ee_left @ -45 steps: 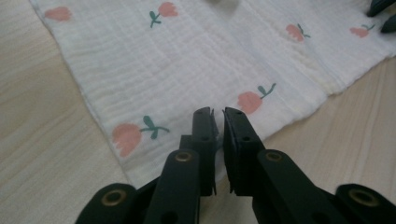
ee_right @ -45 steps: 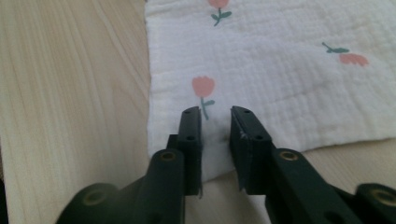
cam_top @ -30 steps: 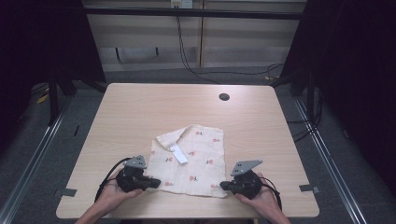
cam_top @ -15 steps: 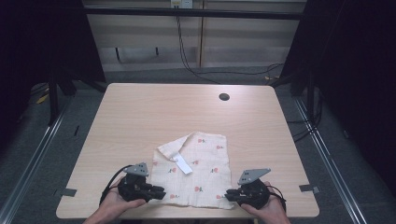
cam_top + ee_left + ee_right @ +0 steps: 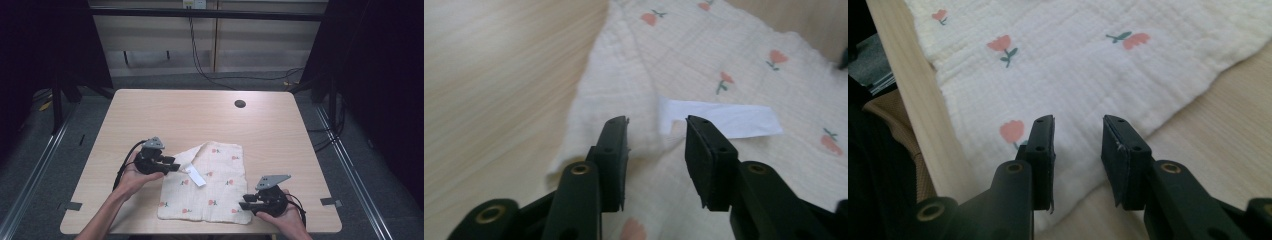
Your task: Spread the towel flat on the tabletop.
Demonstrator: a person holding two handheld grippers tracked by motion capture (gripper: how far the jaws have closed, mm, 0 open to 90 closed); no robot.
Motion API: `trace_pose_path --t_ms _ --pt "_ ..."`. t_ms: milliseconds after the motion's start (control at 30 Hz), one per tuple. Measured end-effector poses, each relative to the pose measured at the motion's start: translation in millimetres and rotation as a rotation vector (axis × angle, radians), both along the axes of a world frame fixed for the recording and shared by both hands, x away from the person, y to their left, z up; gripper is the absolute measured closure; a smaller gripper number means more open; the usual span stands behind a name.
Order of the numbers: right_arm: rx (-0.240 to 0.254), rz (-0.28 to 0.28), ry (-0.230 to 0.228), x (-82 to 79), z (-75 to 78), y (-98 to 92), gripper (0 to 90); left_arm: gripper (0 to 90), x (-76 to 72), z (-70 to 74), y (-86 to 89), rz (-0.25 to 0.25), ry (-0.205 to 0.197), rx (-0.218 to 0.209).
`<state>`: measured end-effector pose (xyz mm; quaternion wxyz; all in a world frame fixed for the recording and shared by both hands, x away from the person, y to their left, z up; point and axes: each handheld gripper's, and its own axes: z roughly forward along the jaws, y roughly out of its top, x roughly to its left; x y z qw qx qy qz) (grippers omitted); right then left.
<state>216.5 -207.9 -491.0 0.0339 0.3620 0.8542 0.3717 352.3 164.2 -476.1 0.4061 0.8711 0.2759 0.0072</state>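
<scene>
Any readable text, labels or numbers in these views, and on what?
None can be read.
The white tag on the flower-print cloth shows no legible print.
The cloth carries only small flower motifs, no letters.
The wooden table bears no markings.

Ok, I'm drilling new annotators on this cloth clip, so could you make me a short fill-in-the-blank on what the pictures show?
1. The cloth is printed with small red ____.
2. A white ____ lies on the cloth near the left tool.
3. The right tool sits at the cloth's ____ corner nearest the person.
4. Both tools' jaws are ____, gripping nothing.

Missing words: flowers; label; right; open
</scene>
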Motion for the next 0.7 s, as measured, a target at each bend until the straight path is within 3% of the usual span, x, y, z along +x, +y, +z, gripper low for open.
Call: trace_pose_path --t_ms 67,100,167,200,333,400,500,533,567,633,667,700 --pt "0.0 -0.004 0.001 0.1 -0.3 -1.6 67.0 63.3 -0.7 -3.9 -7.4 -0.016 -0.017 0.048" --pt "0.005 0.0 -0.004 0.4 -0.7 -1.8 67.0 62.8 -0.7 -6.4 -10.6 -0.027 -0.009 0.05" --pt "-0.001 -0.002 -0.011 -0.5 -0.3 -1.1 66.5 57.8 -0.9 -9.2 -15.7 -0.025 -0.019 0.093" --pt "0.003 0.001 -0.017 -0.4 -0.5 -0.6 65.4 56.7 -0.4 -10.6 -16.6 -0.03 -0.016 0.081" --pt "0.003 0.004 -0.023 1.8 -2.0 -1.7 64.3 56.5 1.7 -14.9 -18.9 -0.016 -0.018 0.104" --pt "-0.002 0.008 -0.013 1.4 -2.3 -1.0 64.3 59.5 3.4 -17.5 -20.0 -0.007 -0.04 0.116" --pt "-0.007 0.012 -0.014 1.4 -2.7 0.1 64.0 73.4 3.5 -16.4 -22.2 -0.012 -0.094 0.173" --pt "-0.006 0.012 -0.012 1.9 -2.8 -0.2 64.0 79.1 3.1 -16.8 -23.2 0.013 -0.095 0.164" --pt "-0.005 0.014 -0.013 2.3 -3.0 -0.6 63.9 82.7 5.2 -16.0 -21.2 0.003 -0.075 0.157" --pt "-0.005 0.013 -0.013 1.9 -3.2 -0.6 63.6 85.3 8.9 -15.9 -16.5 0.02 -0.028 0.084" --pt "-0.005 0.013 -0.013 1.9 -3.2 -0.6 63.6 85.6 8.9 -15.9 -16.5 0.02 -0.028 0.084" --pt "-0.003 0.014 -0.015 1.9 -3.5 -0.6 63.6 85.7 13.4 -12.7 -12.1 0.034 -0.008 0.038"
